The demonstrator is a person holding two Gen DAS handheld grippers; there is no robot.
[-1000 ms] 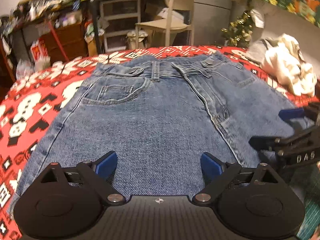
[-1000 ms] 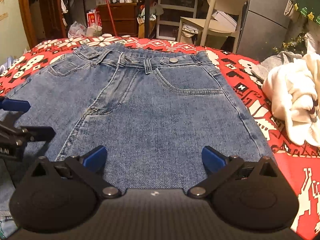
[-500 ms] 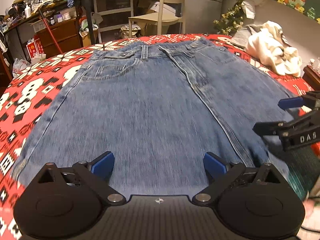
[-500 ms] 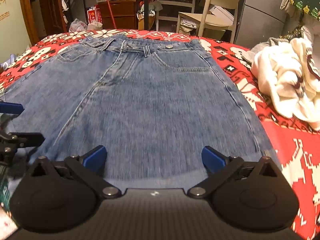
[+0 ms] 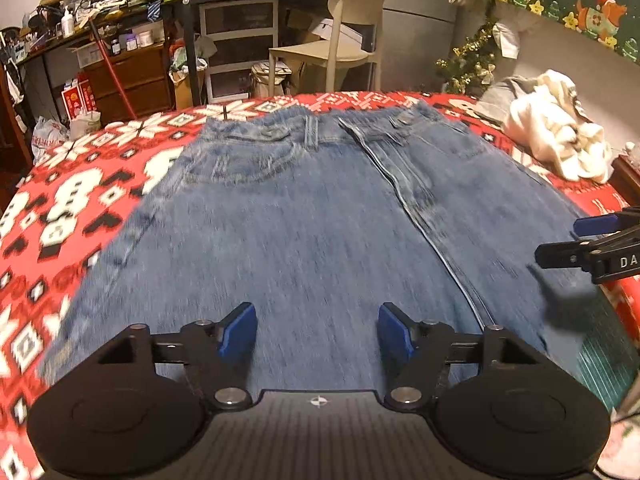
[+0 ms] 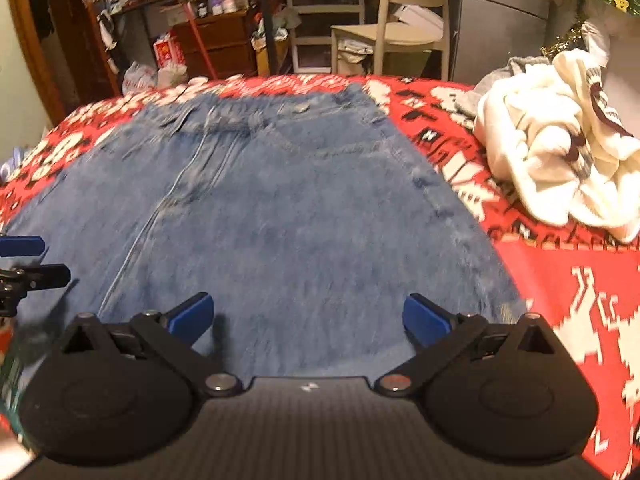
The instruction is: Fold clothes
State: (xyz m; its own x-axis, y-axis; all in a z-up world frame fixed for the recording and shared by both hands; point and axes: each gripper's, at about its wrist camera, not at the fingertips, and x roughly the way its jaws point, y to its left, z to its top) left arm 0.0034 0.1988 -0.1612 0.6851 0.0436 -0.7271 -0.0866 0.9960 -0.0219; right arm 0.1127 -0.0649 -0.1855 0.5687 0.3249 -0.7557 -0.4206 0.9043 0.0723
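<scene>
While lying flat on the red bed (image 5: 92, 184), the jeans (image 5: 320, 220) are running their long axis from 6 to 12 o'clock, waistband pointing to 12, away from both grippers. Over the near denim, the left gripper (image 5: 318, 330) is narrowing its jaws, with nothing pinched yet. At its 3 o'clock, the right gripper (image 6: 308, 316) is hovering spread wide and empty. Neither looks clearly nearer, so a two-handed grab of the near end seems likely.

Faded blue denim jeans (image 5: 320, 220), coarse weave with raised stitched seams, lie on a soft red-and-white patterned blanket (image 5: 80, 200). A cream fleecy garment (image 6: 560, 160) looks plush. The fingers (image 5: 238, 330) carry smooth blue pads on matt black plastic arms with metal pivots.
</scene>
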